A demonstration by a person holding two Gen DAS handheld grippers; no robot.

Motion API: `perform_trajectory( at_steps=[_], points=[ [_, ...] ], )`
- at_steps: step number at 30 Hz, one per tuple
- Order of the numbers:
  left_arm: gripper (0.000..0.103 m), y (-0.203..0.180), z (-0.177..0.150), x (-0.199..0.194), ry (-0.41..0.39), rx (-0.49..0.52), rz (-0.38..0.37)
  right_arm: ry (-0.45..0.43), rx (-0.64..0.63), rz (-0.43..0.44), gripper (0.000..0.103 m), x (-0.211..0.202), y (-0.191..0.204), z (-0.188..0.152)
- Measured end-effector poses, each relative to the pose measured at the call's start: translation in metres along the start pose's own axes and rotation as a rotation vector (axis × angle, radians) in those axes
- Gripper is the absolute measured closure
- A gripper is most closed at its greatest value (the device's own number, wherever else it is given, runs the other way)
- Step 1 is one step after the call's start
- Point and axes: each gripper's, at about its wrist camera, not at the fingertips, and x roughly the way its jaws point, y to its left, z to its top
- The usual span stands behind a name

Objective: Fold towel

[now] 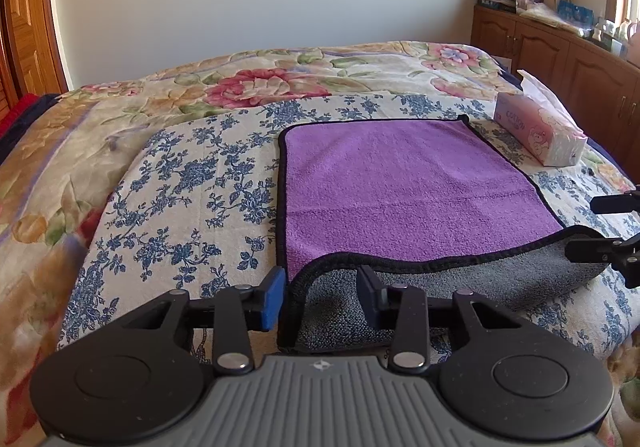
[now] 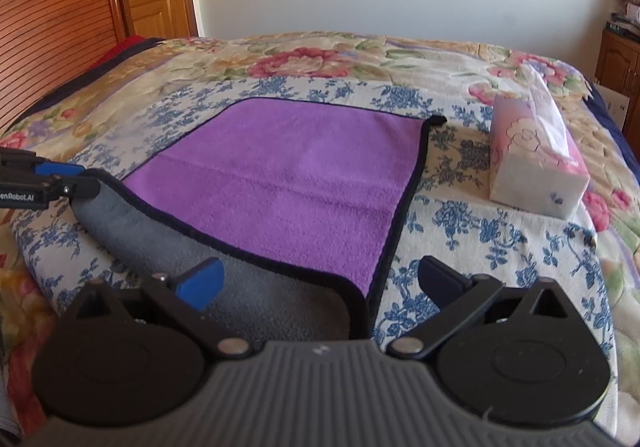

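Observation:
A purple towel point(image 1: 400, 183) with a black hem and a grey underside lies flat on the bed; it also shows in the right wrist view point(image 2: 288, 183). Its near edge is rolled up, grey side point(image 1: 460, 283) showing. My left gripper point(image 1: 322, 297) is open, its fingers either side of the near-left corner. My right gripper point(image 2: 320, 279) is open wide around the near-right corner point(image 2: 340, 299). Each gripper shows at the edge of the other's view, the right one at the far right point(image 1: 600, 231) and the left one at the far left point(image 2: 60, 179).
A pink tissue box point(image 1: 540, 131) lies on the bed right of the towel, also in the right wrist view point(image 2: 536, 163). The towel rests on a blue floral cloth point(image 1: 192, 183) over a floral quilt point(image 1: 260, 83). Wooden cabinets point(image 1: 560, 59) stand at the right.

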Motion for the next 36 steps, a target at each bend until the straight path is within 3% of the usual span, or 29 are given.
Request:
perform_trajectory(
  at_steps=[3,6,9,17,26,28,31,35,36],
  points=[
    [0.061,0.001,-0.001,0.002,0.012,-0.005,0.001,0.02,0.015,0.015,0.002,0.003,-0.002,-0.002],
    [0.062,0.004,-0.002,0.004,0.021,-0.015,-0.003,0.048,0.026,0.032,0.017,0.005,-0.003,-0.004],
    [0.067,0.005,-0.003,0.005,0.031,-0.027,-0.012,0.066,0.039,0.046,0.018,0.005,-0.004,-0.005],
    [0.085,0.005,-0.004,0.007,0.037,-0.026,-0.015,0.086,0.066,0.077,0.031,0.003,-0.007,-0.007],
    [0.085,0.005,-0.006,0.008,0.036,-0.027,-0.029,0.091,0.122,0.098,0.056,0.001,-0.015,-0.004],
    [0.085,0.005,-0.005,0.008,0.037,-0.028,-0.034,0.097,0.122,0.091,0.069,0.002,-0.016,-0.005],
    [0.097,0.005,-0.005,0.008,0.043,-0.028,-0.046,0.105,0.123,0.087,0.08,0.003,-0.017,-0.005],
    [0.097,0.006,-0.005,0.005,0.03,-0.04,-0.054,0.11,0.131,0.095,0.084,0.003,-0.018,-0.005],
    [0.097,0.005,-0.004,0.005,0.027,-0.04,-0.053,0.112,0.13,0.095,0.092,0.003,-0.018,-0.005]
  ],
)
